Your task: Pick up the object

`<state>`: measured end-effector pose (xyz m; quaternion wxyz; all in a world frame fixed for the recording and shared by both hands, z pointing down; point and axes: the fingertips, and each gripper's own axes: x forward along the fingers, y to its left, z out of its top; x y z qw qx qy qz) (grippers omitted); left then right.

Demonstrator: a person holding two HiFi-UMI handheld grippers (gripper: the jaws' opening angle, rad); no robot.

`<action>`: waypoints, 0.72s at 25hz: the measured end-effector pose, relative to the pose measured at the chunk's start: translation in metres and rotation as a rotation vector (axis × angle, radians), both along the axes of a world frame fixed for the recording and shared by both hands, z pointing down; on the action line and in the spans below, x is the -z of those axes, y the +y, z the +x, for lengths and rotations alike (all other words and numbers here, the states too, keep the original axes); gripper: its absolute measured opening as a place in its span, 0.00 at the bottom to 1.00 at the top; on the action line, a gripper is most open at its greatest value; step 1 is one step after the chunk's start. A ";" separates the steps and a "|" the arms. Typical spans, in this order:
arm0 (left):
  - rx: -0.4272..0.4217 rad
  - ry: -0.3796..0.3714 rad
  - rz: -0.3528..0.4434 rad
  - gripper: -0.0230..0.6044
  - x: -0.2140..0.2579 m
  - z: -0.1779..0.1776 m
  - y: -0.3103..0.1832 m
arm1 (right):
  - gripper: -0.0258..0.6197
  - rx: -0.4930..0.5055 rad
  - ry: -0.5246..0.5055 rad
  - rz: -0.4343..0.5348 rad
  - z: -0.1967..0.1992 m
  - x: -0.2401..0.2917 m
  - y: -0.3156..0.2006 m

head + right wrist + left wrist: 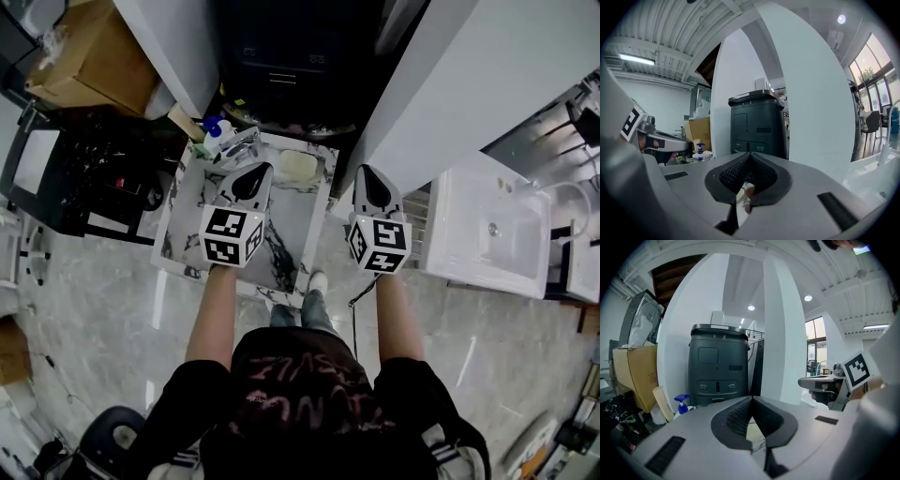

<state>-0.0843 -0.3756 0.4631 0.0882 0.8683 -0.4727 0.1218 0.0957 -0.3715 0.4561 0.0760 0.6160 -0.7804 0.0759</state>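
A pale yellow oblong object (297, 166) lies at the far edge of a small marble-topped table (291, 225). My left gripper (257, 172) hovers over the table just left of it, jaws shut with nothing between them. In the left gripper view the jaws (751, 400) meet at their tips, and a pale patch shows through the gap below them. My right gripper (366, 174) hangs past the table's right edge, also shut and empty. In its own view the pads (749, 155) touch. Each gripper view also shows the other gripper at its side.
A blue-capped spray bottle (217, 130) stands at the table's far left corner. A dark grey machine (281, 56) stands behind the table between white pillars. A cardboard box (94, 56) and a black cart (75, 169) are on the left, a white basin (487, 230) on the right.
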 end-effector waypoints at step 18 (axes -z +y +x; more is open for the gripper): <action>-0.006 -0.039 -0.161 0.06 -0.089 0.012 -0.021 | 0.06 0.018 0.000 -0.149 0.007 -0.081 -0.024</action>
